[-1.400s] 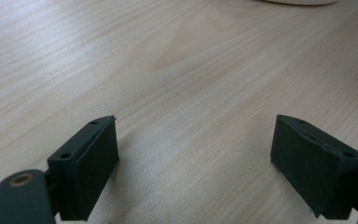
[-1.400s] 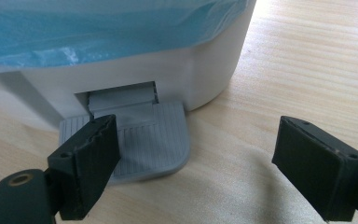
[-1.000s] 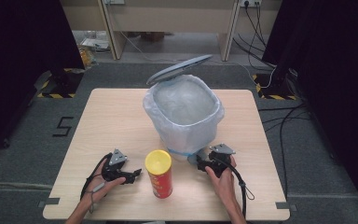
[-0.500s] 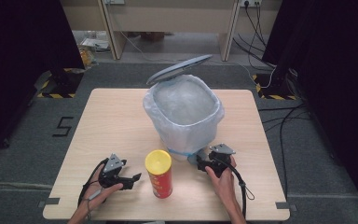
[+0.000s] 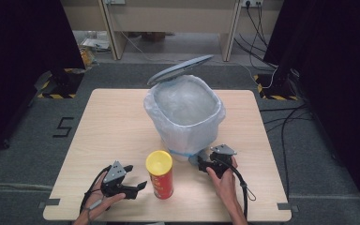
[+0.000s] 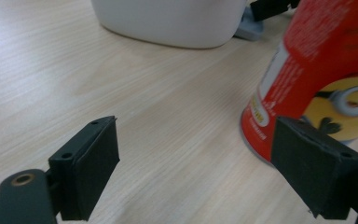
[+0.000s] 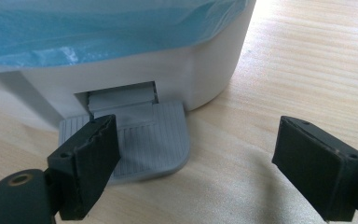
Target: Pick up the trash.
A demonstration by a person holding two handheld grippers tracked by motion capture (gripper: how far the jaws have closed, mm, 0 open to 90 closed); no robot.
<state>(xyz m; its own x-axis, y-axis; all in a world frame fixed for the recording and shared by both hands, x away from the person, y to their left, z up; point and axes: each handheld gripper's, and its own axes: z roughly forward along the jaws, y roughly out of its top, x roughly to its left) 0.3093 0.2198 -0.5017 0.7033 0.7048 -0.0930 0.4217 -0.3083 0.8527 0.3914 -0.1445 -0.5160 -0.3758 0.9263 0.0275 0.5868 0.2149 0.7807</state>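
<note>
While both of the person's hands rest at the near edge of the wooden table (image 5: 103, 122), each holds a two-jaw gripper with nothing in it. The left gripper (image 5: 138, 187) sits near left, its jaws spread wide and pointing right at a tall red chip can (image 5: 160, 174) with a yellow lid, standing upright just beside them. In the left gripper view the can's red wall (image 6: 317, 60) rises behind the right-hand jaw, so that jaw looks close to touching it.

The right gripper (image 5: 201, 165), near right, also has its jaws wide apart, with one jaw over the grey foot pedal (image 7: 144, 137) at the base of a white pedal bin (image 5: 185, 117). The bin stands at mid-table, lined with a pale blue bag, its grey lid (image 5: 180, 70) tipped up at the far side.

My worry is the can: it is tall and narrow, and a sideways nudge from one jaw before both close could topple it, probably rolling off the near edge. A second risk, if the pedal is meant to hold the lid up: should the jaw slip off the ribbed pedal, the lid would likely drop.
</note>
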